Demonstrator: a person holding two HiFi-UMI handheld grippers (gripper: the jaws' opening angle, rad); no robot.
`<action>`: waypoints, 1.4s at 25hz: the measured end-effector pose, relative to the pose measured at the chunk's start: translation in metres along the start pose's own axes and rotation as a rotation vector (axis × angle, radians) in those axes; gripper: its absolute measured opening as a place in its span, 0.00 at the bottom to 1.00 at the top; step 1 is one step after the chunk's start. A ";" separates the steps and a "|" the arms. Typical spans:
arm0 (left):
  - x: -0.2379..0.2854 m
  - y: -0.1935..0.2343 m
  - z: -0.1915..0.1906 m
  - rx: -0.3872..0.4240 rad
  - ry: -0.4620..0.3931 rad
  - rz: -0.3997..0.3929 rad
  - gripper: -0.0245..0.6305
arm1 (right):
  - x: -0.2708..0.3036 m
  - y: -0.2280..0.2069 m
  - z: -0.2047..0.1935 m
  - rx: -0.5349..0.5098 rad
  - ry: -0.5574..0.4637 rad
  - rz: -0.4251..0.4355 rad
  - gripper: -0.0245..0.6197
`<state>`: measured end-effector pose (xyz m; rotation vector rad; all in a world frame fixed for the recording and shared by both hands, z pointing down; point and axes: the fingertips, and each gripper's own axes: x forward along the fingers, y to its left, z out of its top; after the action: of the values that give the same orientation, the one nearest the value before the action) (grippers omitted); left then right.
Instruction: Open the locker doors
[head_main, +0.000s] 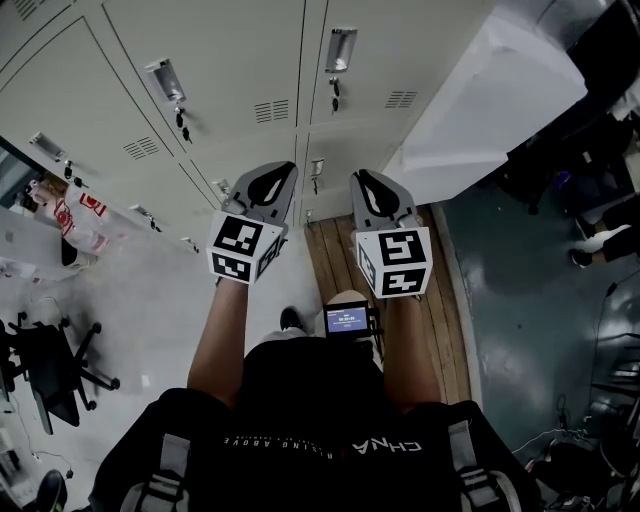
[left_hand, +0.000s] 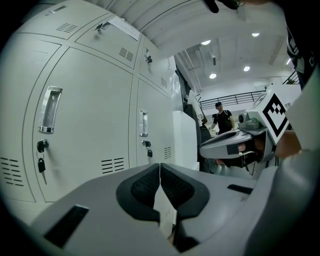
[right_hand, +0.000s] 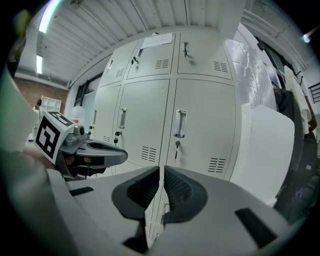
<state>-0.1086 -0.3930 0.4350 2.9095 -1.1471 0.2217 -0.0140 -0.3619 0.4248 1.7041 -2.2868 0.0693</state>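
Left gripper (head_main: 272, 180) and right gripper (head_main: 370, 185), centre frame, each with jaws pressed together, empty. Locker doors (head_main: 215, 60) span the upper frame, all closed, apart from both. Risk: closed jaws skid off a handle (head_main: 340, 48); doors possibly locked, unclear here.

A black chair (head_main: 55, 372) at left, a red-printed bag (head_main: 84, 216) near it; a white block (head_main: 497, 105) at right beside wooden planks (head_main: 331, 262).

Left tongs (head_main: 276, 176) and right tongs (head_main: 367, 183) side by side on outstretched forearms (head_main: 222, 335), jaws of each pressed together, gripping nothing.
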 end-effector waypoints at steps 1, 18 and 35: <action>0.003 -0.001 0.000 -0.001 0.002 -0.002 0.07 | 0.001 -0.003 0.000 0.003 0.001 0.000 0.12; 0.096 -0.040 0.051 -0.056 0.042 0.184 0.07 | 0.016 -0.111 0.029 -0.039 -0.002 0.220 0.12; 0.142 -0.005 0.071 -0.118 0.129 0.431 0.23 | 0.024 -0.128 0.079 -0.119 -0.002 0.376 0.12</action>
<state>0.0061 -0.4898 0.3835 2.4744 -1.6833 0.3246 0.0850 -0.4391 0.3381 1.2019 -2.5272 0.0075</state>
